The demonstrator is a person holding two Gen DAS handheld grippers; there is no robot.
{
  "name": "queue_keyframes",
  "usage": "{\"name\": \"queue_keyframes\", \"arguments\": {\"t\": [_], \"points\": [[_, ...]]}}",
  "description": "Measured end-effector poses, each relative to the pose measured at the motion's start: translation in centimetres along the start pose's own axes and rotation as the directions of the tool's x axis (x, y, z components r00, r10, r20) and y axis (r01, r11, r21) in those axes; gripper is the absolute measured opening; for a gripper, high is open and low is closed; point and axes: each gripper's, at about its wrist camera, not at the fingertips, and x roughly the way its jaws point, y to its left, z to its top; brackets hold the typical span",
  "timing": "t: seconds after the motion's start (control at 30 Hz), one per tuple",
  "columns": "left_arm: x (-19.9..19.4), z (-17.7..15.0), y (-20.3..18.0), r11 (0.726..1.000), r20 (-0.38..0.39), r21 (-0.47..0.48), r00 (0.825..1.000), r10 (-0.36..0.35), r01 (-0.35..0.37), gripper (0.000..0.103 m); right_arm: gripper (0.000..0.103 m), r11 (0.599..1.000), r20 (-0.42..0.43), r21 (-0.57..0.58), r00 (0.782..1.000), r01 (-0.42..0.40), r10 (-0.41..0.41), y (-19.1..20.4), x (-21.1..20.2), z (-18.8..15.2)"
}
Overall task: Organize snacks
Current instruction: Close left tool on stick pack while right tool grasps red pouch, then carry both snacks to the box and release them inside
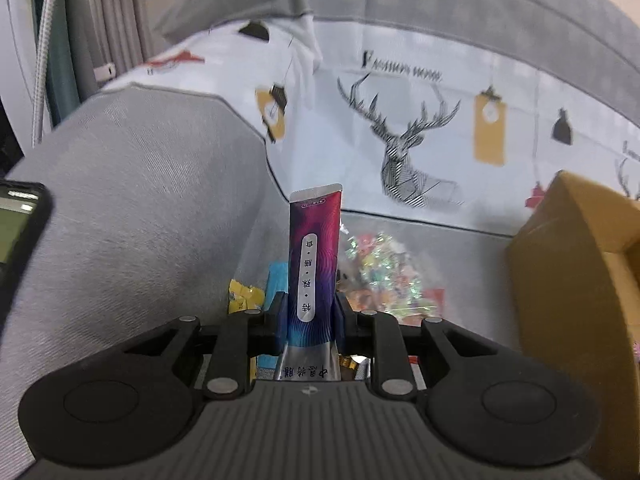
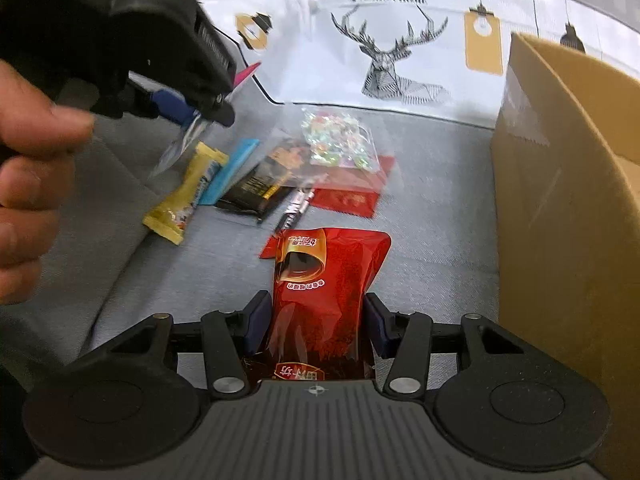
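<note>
My left gripper is shut on a slim purple-and-red snack stick pack, held upright above the grey sofa seat. In the right wrist view that gripper hangs at upper left, with the pack's silver end poking out below. My right gripper is shut on a red snack bag, lifted over the seat. Loose snacks lie on the seat: a yellow pack, a blue pack, a black-and-gold pack, a clear bag of colourful candy and a red packet.
An open cardboard box stands at the right on the sofa; it also shows in the left wrist view. A white deer-print cushion leans against the sofa back. The grey sofa armrest rises at the left.
</note>
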Motion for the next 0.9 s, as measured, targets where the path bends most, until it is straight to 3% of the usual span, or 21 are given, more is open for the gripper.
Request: {"name": "queue_keyframes", "arguments": {"t": [0.2,0.5,0.73,0.9], "points": [[-1.4,-0.2,0.2,1.0,0.023,0.002,1.0,-0.009,0.009,0.025,0.053,1.0,-0.069,-0.014,0.998,0.005,-0.006,-0.1,1.2,-1.3],[-1.0,0.1,0.8,0.999,0.021,-0.016,0.999,-0.035,0.035,0.025,0.054,1.0,-0.048,-0.03,0.999,-0.002,0.0,-0.1,0.9,-1.4],[-1.9,0.0,0.7,0.999,0.049,-0.023,0.998,-0.047,0.049,0.025,0.053,0.998,0.086,-0.069,0.996,0.003,0.002,0.1,-2.1,0.3],[-3.3,-0.1,0.8,0.998,0.103,-0.036,0.994,-0.047,0.051,0.025,0.053,0.995,0.219,-0.099,0.976,-0.002,0.023,-1.1,-7.5,3.3]]}}
